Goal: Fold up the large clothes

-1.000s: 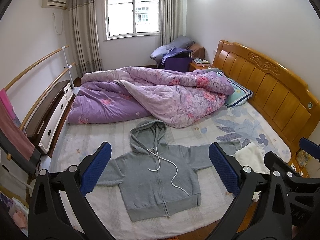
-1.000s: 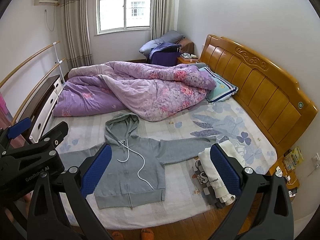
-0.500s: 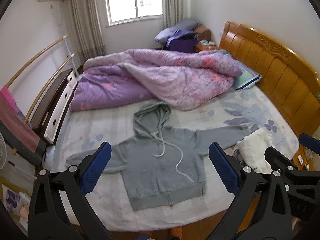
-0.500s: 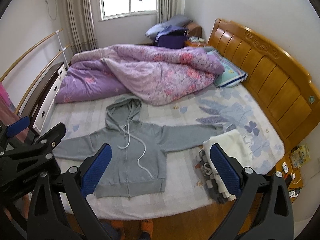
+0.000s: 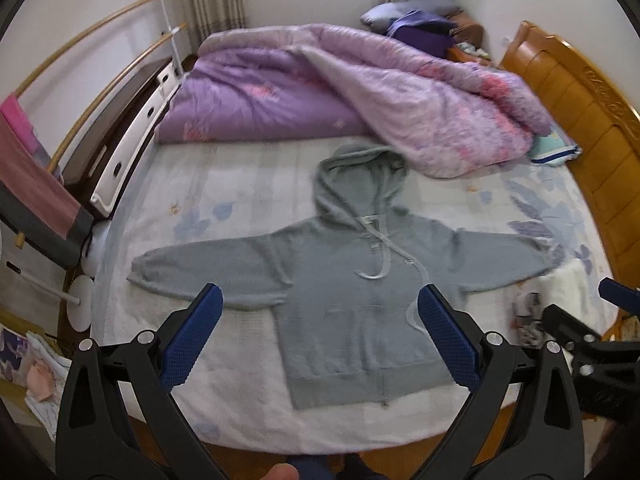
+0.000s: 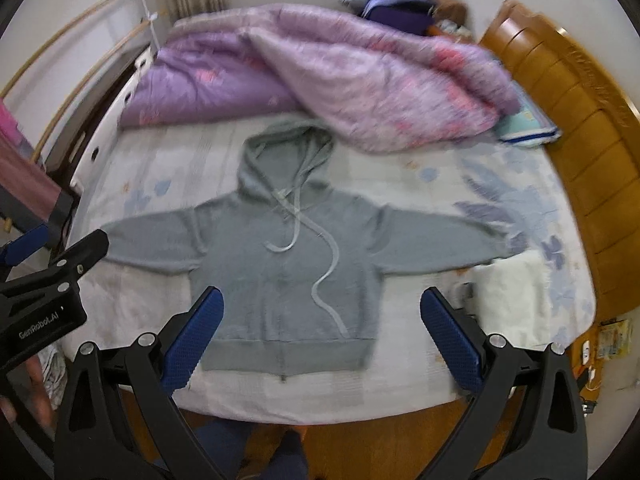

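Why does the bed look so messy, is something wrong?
Nothing is broken. The purple flowered quilt is bunched in a heap across the far side of the bed, its edge beside the hood of the grey zip-up hoodie, which lies flat with sleeves spread. One white drawstring snakes crookedly down the front.

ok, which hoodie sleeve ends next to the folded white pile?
The sleeve pointing toward the headboard: its cuff reaches the white pile. The other sleeve ends on bare sheet by the drawer side.

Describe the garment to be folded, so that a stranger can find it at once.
On the bed, in front of the purple quilt, a grey hoodie lies flat with sleeves spread. Unlike the white folded clothes at its sleeve end, it has a hood and a pale drawstring.
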